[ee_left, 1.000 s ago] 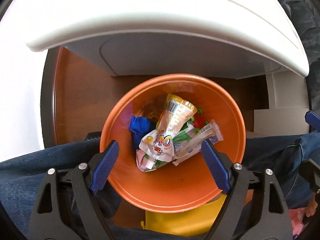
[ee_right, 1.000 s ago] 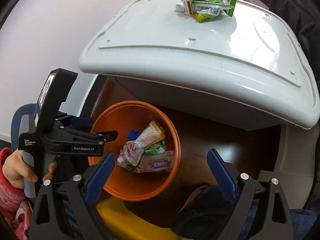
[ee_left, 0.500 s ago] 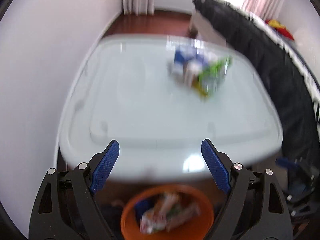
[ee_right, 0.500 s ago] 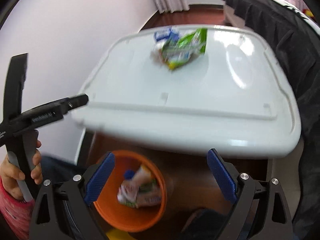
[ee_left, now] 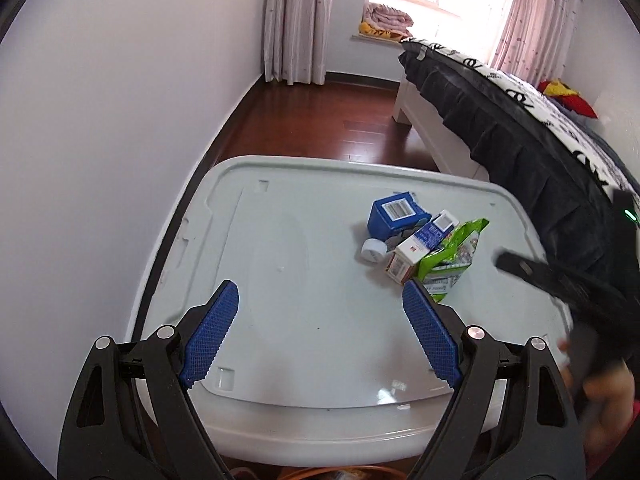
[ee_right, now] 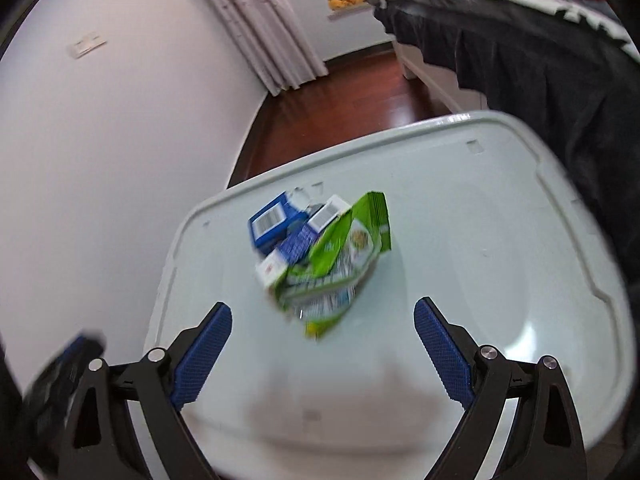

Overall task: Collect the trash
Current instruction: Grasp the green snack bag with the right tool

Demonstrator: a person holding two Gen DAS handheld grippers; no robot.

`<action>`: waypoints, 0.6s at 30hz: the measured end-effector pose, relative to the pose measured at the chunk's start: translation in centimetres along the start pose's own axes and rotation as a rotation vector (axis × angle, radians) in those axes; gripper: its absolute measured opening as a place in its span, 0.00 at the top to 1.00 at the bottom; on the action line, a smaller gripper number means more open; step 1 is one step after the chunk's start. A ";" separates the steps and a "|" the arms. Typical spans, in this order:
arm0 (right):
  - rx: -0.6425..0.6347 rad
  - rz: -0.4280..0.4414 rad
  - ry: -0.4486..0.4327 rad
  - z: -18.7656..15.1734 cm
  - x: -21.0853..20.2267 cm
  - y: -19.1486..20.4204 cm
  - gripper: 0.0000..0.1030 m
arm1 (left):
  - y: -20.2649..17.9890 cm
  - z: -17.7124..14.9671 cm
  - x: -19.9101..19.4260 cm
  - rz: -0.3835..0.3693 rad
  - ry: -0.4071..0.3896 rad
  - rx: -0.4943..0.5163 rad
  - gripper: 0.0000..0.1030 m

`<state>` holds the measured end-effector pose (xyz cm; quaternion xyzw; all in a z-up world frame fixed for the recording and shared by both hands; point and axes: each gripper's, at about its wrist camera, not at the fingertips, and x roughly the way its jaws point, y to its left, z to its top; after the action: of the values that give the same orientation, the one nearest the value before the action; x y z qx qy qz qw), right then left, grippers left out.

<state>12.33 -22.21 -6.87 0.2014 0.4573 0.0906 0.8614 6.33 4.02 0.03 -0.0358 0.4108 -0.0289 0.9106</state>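
While both our jaws stand spread and empty, a green wrapper [ee_right: 340,256] and cartons lie piled on the white surface [ee_left: 300,320].

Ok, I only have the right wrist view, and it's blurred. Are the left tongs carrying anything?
Observer: No. The left wrist view shows the left tongs open and empty above the white table.
Operator: Where's the bin?
Observer: Its orange rim peeks out below the table's near edge.
Operator: Any sign of the person?
Observer: A blurred hand shows at the right edge.
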 end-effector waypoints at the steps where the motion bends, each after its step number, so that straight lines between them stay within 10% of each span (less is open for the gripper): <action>1: 0.015 -0.002 0.000 0.4 1.3 -0.2 0.16 | 0.2 0.0 -0.1 0.003 0.000 0.006 0.20; 9: 0.279 0.073 0.051 0.5 7.5 -3.3 0.37 | 1.2 0.2 -0.1 -0.010 0.000 -0.019 0.20; 12: 0.389 0.201 0.058 0.0 8.1 -4.1 0.60 | 1.3 0.2 0.2 -0.023 0.009 -0.023 0.20; 18: 0.273 0.170 0.048 -0.1 5.4 -2.7 0.69 | 1.7 0.0 0.5 -0.013 0.022 -0.035 0.20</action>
<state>15.25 -22.76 -12.11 0.3522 0.4672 0.1048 0.8042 6.64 5.64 -0.50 -0.0540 0.4210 -0.0282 0.9050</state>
